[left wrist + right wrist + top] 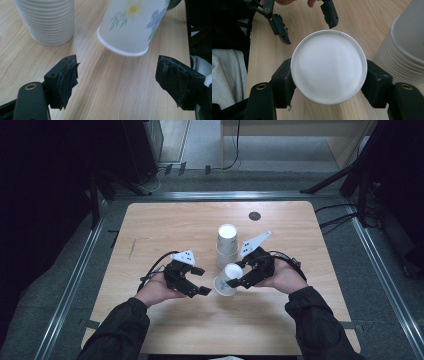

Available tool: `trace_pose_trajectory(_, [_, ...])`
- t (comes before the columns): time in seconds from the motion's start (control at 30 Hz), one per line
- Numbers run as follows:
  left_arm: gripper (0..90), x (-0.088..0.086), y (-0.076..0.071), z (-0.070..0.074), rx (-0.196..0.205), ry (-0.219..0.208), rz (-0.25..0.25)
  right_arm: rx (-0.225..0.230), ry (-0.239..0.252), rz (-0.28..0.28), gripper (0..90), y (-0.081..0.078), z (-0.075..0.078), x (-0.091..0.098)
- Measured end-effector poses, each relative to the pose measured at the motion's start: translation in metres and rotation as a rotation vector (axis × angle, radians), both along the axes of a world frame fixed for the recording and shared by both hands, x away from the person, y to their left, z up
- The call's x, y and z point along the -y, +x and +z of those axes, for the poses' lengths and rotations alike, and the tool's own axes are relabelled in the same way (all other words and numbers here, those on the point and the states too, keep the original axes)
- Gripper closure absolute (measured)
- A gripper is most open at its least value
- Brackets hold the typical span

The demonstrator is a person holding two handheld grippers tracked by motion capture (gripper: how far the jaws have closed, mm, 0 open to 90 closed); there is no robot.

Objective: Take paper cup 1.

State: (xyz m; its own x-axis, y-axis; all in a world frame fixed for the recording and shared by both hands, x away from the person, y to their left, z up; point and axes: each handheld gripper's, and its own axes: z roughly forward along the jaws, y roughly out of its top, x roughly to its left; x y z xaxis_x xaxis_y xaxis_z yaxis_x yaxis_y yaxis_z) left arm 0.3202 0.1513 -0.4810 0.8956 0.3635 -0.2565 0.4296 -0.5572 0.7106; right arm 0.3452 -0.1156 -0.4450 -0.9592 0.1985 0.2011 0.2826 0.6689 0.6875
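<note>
Above the table (pixel 165 220), right tool (pixel 239 279) clamping upturned paper cup (pixel 227 280), tilted.

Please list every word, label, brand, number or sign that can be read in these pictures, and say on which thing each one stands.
There is no readable text.
Cup held by the right gripper: printed flowers and leaves, no words.
Cup stack: plain white, no print.
Grey plates on the grippers: small dark dots, no letters.
Table: a round dark disc, no marking that can be read.
</note>
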Motion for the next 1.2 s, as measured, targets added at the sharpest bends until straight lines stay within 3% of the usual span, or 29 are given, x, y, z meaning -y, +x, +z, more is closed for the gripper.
trace_pose_trajectory(0.57, [20.1, 0.014, 0.003, -0.005, -0.033, -0.041, -0.07, -0.038, 0.085, 0.01, 35.1, -0.004, -0.014, -0.011])
trace_pose_trajectory(1.2, [22.1, 0.02, -0.001, -0.009, 0.015, 0.0, -0.113, -0.102, 0.136, 0.029, 35.2, -0.003, -0.018, -0.022])
